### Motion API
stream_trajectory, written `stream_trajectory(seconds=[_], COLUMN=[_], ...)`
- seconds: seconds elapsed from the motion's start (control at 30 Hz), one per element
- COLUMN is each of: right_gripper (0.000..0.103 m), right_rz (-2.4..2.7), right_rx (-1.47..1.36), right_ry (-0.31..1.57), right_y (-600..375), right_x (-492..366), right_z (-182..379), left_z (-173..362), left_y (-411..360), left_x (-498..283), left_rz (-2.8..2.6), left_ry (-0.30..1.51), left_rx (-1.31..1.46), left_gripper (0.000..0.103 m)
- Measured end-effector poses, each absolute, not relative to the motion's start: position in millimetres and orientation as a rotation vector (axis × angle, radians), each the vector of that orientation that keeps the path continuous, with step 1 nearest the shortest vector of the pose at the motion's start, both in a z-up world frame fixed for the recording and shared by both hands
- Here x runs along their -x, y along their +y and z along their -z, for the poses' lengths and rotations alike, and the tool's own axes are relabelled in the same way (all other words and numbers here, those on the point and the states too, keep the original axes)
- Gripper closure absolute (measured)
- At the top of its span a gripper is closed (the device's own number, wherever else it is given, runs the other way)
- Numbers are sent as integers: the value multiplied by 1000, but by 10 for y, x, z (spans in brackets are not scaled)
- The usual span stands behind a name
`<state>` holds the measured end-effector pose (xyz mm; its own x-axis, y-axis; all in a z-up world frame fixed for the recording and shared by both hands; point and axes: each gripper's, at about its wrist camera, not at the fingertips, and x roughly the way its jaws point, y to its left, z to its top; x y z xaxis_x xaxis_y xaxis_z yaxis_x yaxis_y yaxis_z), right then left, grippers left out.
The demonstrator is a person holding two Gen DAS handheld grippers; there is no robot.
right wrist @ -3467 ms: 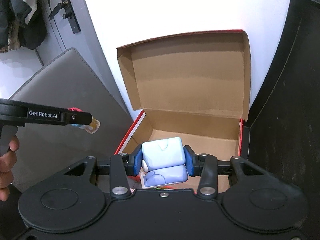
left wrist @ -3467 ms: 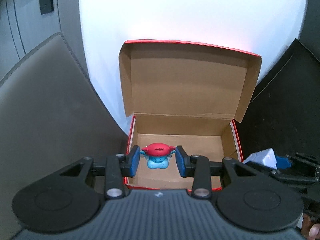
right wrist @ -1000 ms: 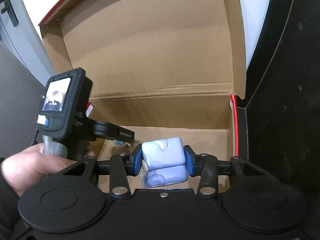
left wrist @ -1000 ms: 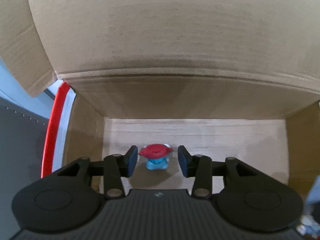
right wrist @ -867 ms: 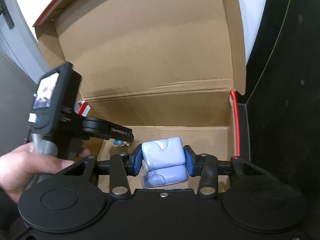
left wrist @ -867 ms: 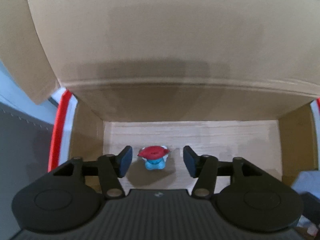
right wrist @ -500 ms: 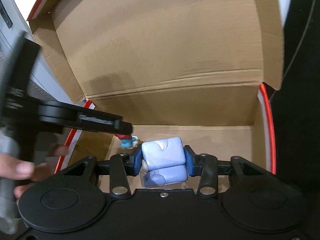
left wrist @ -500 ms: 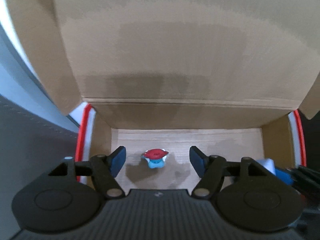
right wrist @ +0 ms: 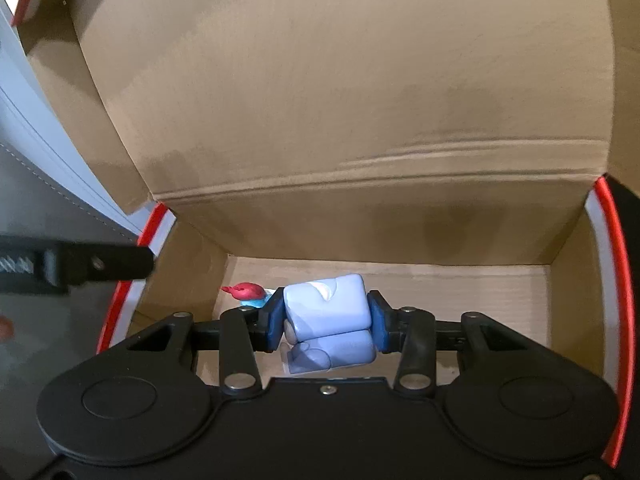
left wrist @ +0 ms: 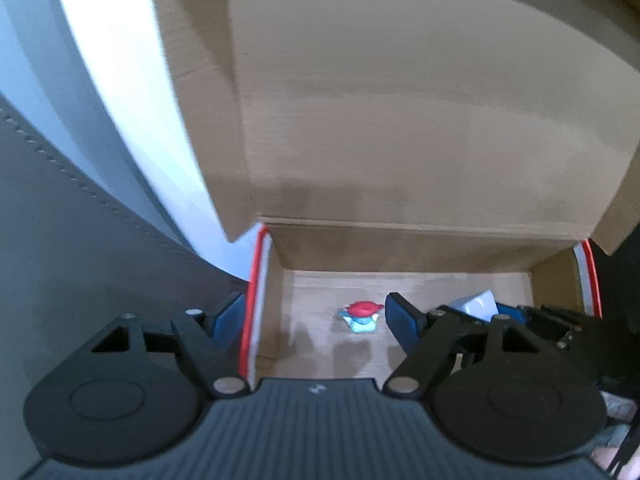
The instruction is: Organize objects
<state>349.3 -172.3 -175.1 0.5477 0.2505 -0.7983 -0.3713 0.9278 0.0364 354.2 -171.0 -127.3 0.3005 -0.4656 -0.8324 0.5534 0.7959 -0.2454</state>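
The small red-and-blue toy (left wrist: 360,316) lies loose on the floor of the open cardboard box (left wrist: 420,280), near its left wall. My left gripper (left wrist: 314,320) hangs above and short of it, jaws opening with nothing between them, the left finger outside the red rim. My right gripper (right wrist: 326,322) is shut on a pale blue blocky toy (right wrist: 324,304) and holds it low inside the box (right wrist: 380,232). The red-and-blue toy (right wrist: 248,292) peeks out beside its left finger. A finger of the left gripper (right wrist: 100,268) shows at the left edge.
The box lid (right wrist: 340,100) stands upright behind the opening. A grey stitched mat (left wrist: 80,240) lies left of the box on a white surface (left wrist: 120,120). A black mat (right wrist: 630,208) borders the right side.
The left jaws spread and let go of the red-and-blue toy, then the gripper drew back, up and leftward. The right gripper carried the pale blue toy down into the box.
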Motion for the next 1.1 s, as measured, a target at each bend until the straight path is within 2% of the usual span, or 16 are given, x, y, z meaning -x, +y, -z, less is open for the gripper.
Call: stream_trajectory(seconds=[0.27, 0.33, 0.57, 0.63, 0.7, 0.73, 0.97, 1.1], right_gripper=[61, 61, 61, 57, 44, 42, 39, 21], right_rz=[-329, -309, -277, -281, -282, -278, -337, -373], right_rx=[183, 220, 319, 319, 314, 311, 361, 357], right_ry=[933, 922, 897, 892, 883, 872, 830, 815], right_y=[-1615, -1568, -1492, -1517, -1495, -1503, -1510, -1616], right_x=[-3544, -3556, -3571, -3561, -3551, -3526, -3273, -3112], right_z=[1927, 1964, 2083, 2056, 2007, 1963, 1593, 1346], left_z=[1293, 1323, 1356, 1359, 1344, 1328, 1034, 883], left_y=[-1647, -1635, -1598, -1595, -1581, -1571, -1512, -1394], left_x=[-3598, -3561, -3493, -3486, -3484, -3483, -3417, -3336], left_rz=[662, 654, 682, 673, 668, 666, 693, 687], left_ry=[1109, 1092, 1109, 1115, 1115, 1110, 1013, 979], left_rx=[-50, 30, 46, 46, 55, 62, 73, 92], left_gripper=[9, 9, 4, 4, 4, 4, 0, 0])
